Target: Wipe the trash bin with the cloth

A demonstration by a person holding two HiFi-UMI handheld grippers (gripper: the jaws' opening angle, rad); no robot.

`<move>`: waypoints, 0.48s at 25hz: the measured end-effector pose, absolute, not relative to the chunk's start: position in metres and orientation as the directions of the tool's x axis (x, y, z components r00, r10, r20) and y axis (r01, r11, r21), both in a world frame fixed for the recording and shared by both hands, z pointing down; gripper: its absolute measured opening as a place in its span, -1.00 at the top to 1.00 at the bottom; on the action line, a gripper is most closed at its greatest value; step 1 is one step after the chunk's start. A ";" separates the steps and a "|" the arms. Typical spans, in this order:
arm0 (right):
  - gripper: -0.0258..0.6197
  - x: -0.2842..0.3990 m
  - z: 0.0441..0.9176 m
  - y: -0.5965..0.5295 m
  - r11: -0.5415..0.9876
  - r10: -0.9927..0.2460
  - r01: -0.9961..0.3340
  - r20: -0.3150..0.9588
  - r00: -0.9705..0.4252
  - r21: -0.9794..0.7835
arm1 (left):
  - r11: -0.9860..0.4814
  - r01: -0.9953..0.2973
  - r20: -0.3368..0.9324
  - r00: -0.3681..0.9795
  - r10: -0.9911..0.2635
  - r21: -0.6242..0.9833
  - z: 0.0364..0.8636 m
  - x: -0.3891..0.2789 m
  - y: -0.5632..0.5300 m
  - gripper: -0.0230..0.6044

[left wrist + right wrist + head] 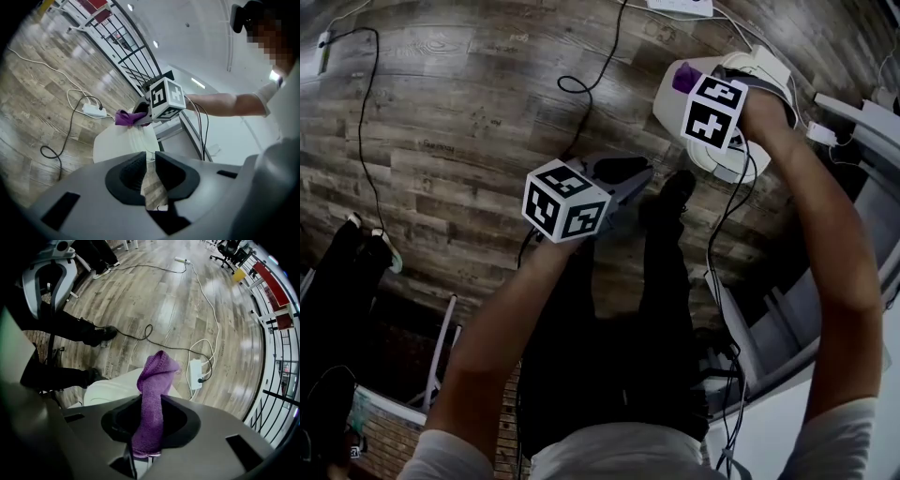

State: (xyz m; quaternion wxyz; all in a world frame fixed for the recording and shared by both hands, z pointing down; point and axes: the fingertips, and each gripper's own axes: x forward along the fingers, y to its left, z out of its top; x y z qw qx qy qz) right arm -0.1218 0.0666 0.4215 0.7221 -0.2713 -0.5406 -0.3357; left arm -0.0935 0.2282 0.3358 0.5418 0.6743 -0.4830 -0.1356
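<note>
The white trash bin (668, 101) stands on the wood floor at the upper right of the head view. My right gripper (688, 81) hangs over the bin's top, shut on a purple cloth (683, 76) that sticks up out of its jaws (157, 376). The bin's pale top (110, 387) lies just below the cloth's tip. My left gripper (639, 171) floats left of the bin at about the same height, apart from it. Its jaws (150, 157) are closed to a thin slit with nothing between them. From the left gripper view the bin (117, 143), cloth (124, 117) and right gripper (139, 112) lie straight ahead.
Black and white cables cross the floor to a white power strip (196, 373) beyond the bin. The person's dark legs and shoe (677, 190) stand close to the bin's near side. A white desk frame (862, 117) lies right of it, and a black railing (126, 51) runs beyond.
</note>
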 end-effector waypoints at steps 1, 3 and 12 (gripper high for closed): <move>0.61 -0.119 0.421 0.072 0.637 -0.191 0.771 0.962 0.195 -0.030 | 0.048 -0.508 0.341 0.502 -0.795 0.860 0.335 -0.095 0.231 0.74; 0.61 -0.112 0.422 0.084 0.651 -0.187 0.759 0.961 0.205 -0.036 | 0.049 -0.510 0.343 0.501 -0.794 0.859 0.335 -0.101 0.238 0.74; 0.61 -0.085 0.425 0.125 0.641 -0.191 0.766 0.956 0.222 -0.049 | 0.064 -0.510 0.363 0.512 -0.779 0.858 0.338 -0.099 0.260 0.74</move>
